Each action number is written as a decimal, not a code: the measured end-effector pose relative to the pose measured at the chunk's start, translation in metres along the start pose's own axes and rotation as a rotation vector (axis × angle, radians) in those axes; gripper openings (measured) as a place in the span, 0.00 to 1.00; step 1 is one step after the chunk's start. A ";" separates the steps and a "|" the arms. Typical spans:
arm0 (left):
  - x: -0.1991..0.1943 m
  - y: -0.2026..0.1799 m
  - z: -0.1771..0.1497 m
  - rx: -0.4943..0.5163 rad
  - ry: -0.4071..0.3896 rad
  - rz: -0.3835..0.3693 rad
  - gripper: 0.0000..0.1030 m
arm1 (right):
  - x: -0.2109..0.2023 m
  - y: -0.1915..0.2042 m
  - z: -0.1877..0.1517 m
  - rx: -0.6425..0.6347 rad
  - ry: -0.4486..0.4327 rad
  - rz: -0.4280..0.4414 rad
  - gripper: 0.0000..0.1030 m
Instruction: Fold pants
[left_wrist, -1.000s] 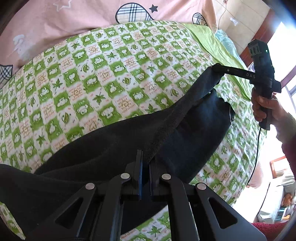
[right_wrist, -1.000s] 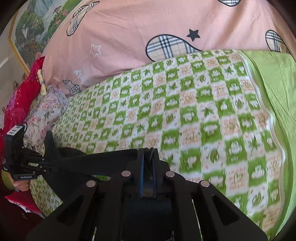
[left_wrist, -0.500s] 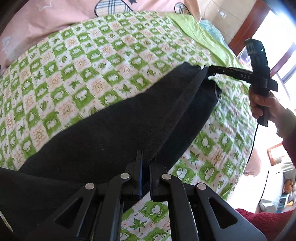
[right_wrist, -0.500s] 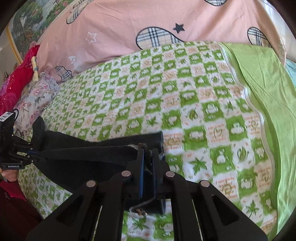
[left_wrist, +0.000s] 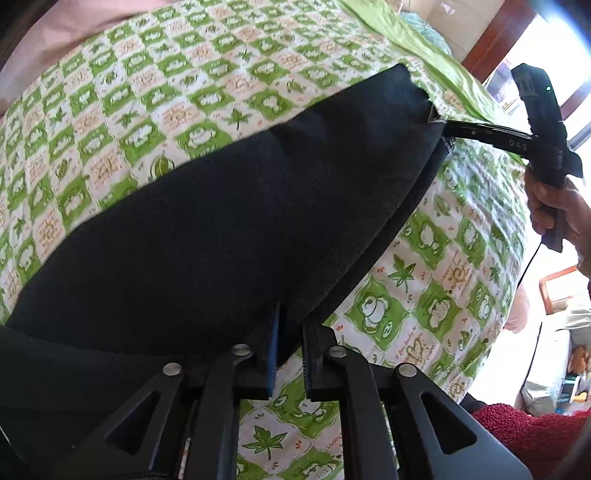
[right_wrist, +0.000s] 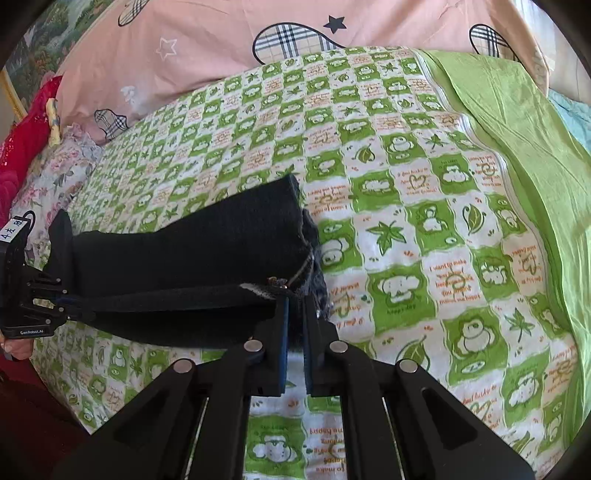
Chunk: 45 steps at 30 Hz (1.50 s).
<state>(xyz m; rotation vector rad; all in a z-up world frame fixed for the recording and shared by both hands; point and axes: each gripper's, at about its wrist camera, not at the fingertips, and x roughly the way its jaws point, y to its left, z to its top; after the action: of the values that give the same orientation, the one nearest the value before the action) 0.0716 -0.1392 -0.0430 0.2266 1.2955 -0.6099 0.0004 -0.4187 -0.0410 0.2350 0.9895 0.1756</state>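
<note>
Black pants (left_wrist: 221, 221) lie spread on the green-checked bedsheet (left_wrist: 184, 92). They also show in the right wrist view (right_wrist: 192, 254), stretched between both grippers. My left gripper (left_wrist: 290, 325) is shut on the near edge of the pants. It also shows in the right wrist view (right_wrist: 55, 299) at far left. My right gripper (right_wrist: 295, 306) is shut on the waistband corner beside a metal button (right_wrist: 277, 282). It also shows in the left wrist view (left_wrist: 441, 129) at the far corner.
A pink pillow (right_wrist: 221, 48) with plaid patches lies at the head of the bed. A plain green sheet (right_wrist: 517, 122) runs along the right side. A floral cloth (right_wrist: 55, 173) and red fabric (right_wrist: 22, 147) lie at the left edge. A window (left_wrist: 535, 55) is behind.
Both grippers have carried the pants edge forward and down onto the bed. The hanging fabric now lies flatter and folded over itself on the sheet.
</note>
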 end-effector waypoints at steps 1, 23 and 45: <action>0.003 0.001 -0.002 -0.009 0.010 -0.008 0.15 | 0.001 -0.002 -0.001 0.026 0.019 0.007 0.09; -0.111 0.162 -0.077 -0.698 -0.069 0.050 0.64 | 0.018 0.157 0.030 -0.022 0.008 0.340 0.52; -0.088 0.298 -0.031 -1.064 0.192 0.191 0.61 | 0.109 0.334 0.042 -0.385 0.252 0.547 0.52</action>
<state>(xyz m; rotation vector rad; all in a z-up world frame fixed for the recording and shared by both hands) 0.1943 0.1473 -0.0209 -0.4768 1.5944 0.3140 0.0812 -0.0754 -0.0153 0.1256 1.1004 0.9039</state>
